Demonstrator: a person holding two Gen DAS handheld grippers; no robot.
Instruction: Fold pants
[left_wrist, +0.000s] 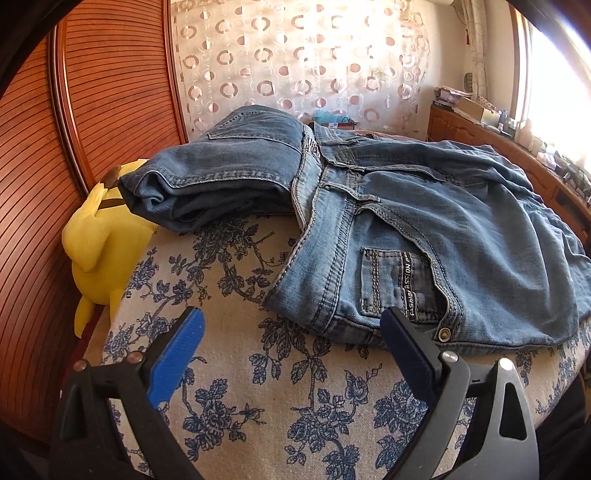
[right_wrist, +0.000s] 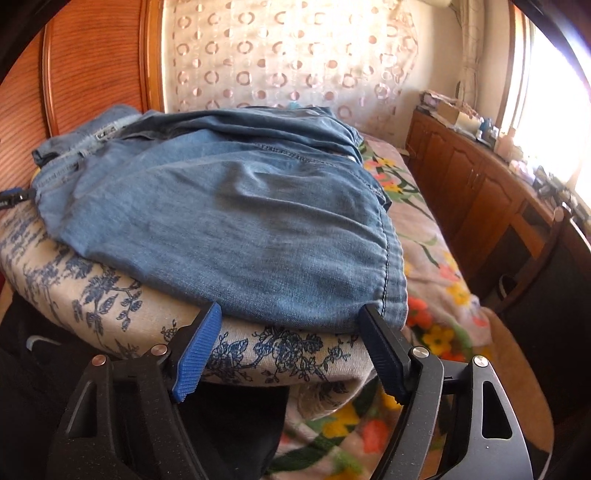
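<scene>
Light blue jeans (left_wrist: 424, 236) lie spread on a cushion with a blue flower print (left_wrist: 258, 369). The waistband, a front pocket and a metal button (left_wrist: 442, 334) face me. A folded denim part (left_wrist: 221, 177) lies at the far left. My left gripper (left_wrist: 295, 326) is open just in front of the waistband corner, its right finger (left_wrist: 399, 339) close to the button. In the right wrist view the jeans' leg end (right_wrist: 258, 229) reaches the cushion's edge (right_wrist: 277, 354). My right gripper (right_wrist: 291, 319) is open, its fingertips on either side of the denim's near edge, pads apart from it.
A yellow plush toy (left_wrist: 103, 251) lies off the cushion's left side against a ribbed wooden panel (left_wrist: 110, 92). To the right, a bed cover with bright flowers (right_wrist: 424, 240) runs along a wooden cabinet (right_wrist: 480, 192) under a bright window. A patterned curtain (left_wrist: 295, 55) hangs behind.
</scene>
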